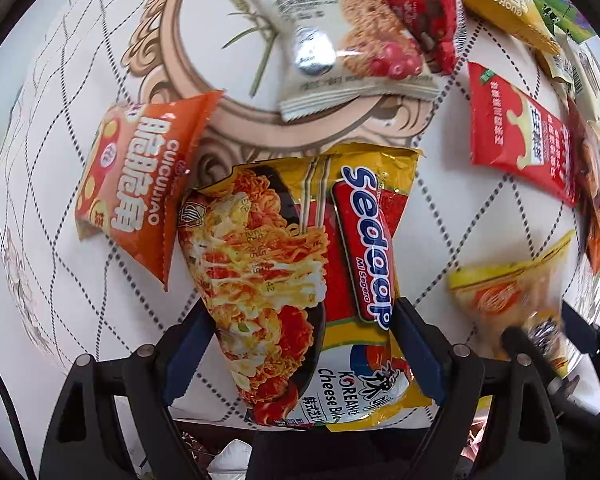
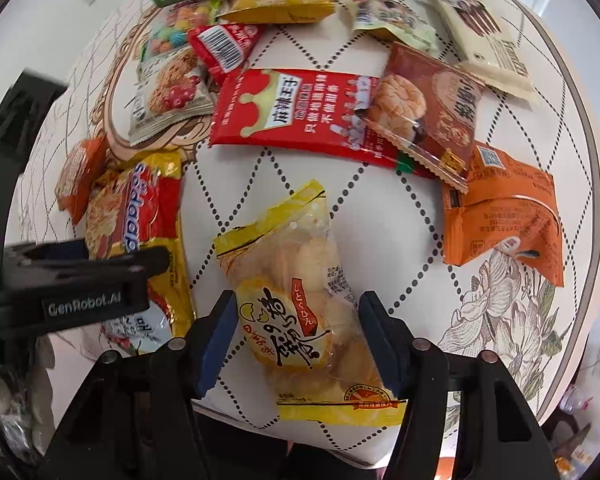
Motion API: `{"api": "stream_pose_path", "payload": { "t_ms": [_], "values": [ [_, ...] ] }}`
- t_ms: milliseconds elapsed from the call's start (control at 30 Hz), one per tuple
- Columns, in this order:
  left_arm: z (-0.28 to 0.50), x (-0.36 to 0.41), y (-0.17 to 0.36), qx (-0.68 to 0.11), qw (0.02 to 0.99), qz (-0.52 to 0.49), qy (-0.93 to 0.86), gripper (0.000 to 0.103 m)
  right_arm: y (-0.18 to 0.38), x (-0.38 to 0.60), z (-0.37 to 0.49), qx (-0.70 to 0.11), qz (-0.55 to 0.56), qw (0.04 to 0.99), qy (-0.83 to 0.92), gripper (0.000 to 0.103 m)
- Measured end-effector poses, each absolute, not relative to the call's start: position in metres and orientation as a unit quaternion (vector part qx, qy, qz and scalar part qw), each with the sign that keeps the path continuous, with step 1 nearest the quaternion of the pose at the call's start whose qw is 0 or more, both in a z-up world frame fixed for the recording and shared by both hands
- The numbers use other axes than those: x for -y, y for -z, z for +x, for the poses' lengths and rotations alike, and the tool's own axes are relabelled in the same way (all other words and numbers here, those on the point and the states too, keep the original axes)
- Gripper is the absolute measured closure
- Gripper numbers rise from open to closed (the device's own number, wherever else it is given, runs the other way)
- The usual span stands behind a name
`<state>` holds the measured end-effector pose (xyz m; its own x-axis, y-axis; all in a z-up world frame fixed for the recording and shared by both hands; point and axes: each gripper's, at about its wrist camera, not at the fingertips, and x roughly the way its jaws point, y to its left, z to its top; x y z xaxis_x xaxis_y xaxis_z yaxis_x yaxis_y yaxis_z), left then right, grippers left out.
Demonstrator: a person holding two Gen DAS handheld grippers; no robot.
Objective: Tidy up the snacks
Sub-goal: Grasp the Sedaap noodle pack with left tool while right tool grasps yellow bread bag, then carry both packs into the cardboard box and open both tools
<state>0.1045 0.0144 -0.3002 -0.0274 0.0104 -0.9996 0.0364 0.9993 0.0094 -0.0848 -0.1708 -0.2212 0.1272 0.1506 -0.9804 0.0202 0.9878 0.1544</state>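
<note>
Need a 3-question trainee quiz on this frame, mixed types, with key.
1. True or false: the left tongs straddle the Sedaap noodle pack.
2. Which packet lies between the fingers of the right tongs? A) yellow egg-snack bag B) red crown packet C) orange packet
3. Fill in: in the right wrist view, the brown cookie packet overlaps the right end of the ____ packet.

Key: 1 true; 2 A; 3 red crown.
</note>
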Motion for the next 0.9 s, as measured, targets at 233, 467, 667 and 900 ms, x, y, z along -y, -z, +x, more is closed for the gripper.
{"api": "stream_pose_path", "payload": {
  "t_ms": [233, 467, 667, 900],
  "values": [
    [0.087, -0.002, 0.313, -0.713, 0.7, 0.035, 0.029, 0.012, 0.231, 0.191, -0.076, -0.685, 0.193, 0.703, -0.012, 0.029],
    [0.078, -0.005, 0.322, -0.726, 0.686, -0.023, 0.044, 0.008, 0.235, 0.14, -0.063, -0.701, 0.089, 0.707, -0.018, 0.021],
    [0.052, -0.012, 0.315, -0.704, 0.709, -0.026, 0.031, 0.014, 0.253, 0.125, -0.055, -0.708, 0.103, 0.698, 0.018, 0.022],
    [0.027, 0.003, 0.279, -0.693, 0.72, -0.006, 0.036, 0.017, 0.256, 0.126, -0.062, -0.692, 0.103, 0.713, 0.042, 0.053]
  ]
}}
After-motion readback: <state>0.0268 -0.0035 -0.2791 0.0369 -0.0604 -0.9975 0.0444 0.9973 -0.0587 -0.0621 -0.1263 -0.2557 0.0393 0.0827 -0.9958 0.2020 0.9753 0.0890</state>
